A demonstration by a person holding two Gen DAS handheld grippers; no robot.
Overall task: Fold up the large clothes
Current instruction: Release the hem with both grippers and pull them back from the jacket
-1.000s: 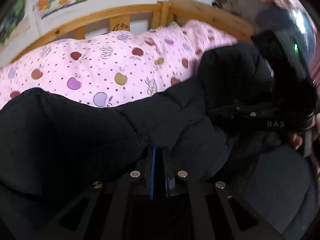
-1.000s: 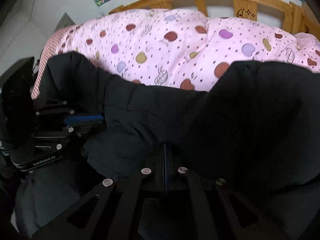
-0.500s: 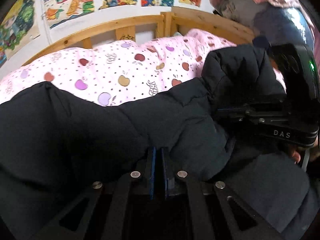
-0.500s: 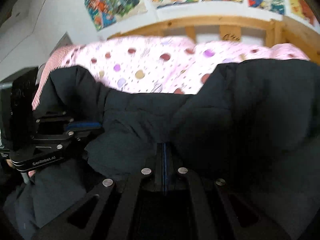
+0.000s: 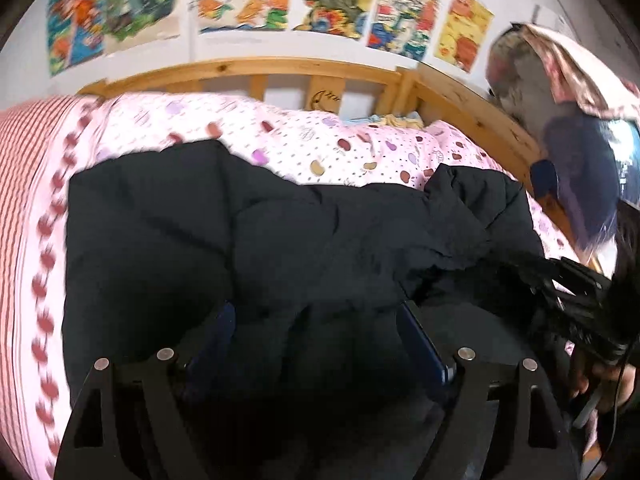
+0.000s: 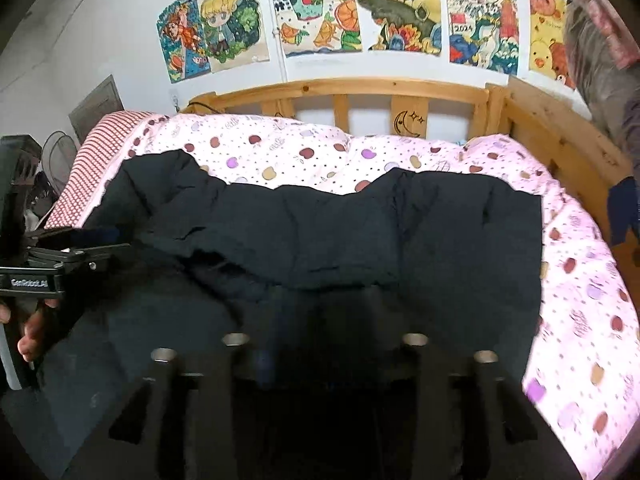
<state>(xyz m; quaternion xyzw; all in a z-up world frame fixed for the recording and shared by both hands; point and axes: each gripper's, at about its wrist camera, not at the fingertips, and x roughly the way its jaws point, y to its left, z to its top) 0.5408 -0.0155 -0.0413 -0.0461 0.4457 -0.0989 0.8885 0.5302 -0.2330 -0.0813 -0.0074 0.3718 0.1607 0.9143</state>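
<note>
Black padded jacket (image 5: pixel 280 240) fills the middle and lower part of both views, spread flat across a pink quilt (image 6: pixel 304 152) printed with small apples, its upper edge running raggedly across the centre of each frame. In the right wrist view a folded layer of the jacket lies over the rest, its hem crossing the middle of the frame.

Left gripper (image 5: pixel 316 344) sits at the bottom centre of its own view with its blue-lined fingers (image 5: pixel 424 348) spread wide apart; the jacket's fabric lies between and under them, with nothing pinched. In the right wrist view this gripper shows at the left edge, held by a hand (image 6: pixel 28 332).

Right gripper (image 6: pixel 324 360) occupies the bottom centre of its view, its two arms likewise set wide apart above the dark fabric, gripping nothing; its fingertips are lost against the black cloth. In the left wrist view it appears blurred at the right edge.

Beyond the quilt, a wooden bed rail (image 6: pixel 360 88) crosses the upper part of the frame, and colourful drawings (image 6: pixel 320 16) hang on the white wall above it. A red-striped sheet (image 5: pixel 24 152) shows at the left.
</note>
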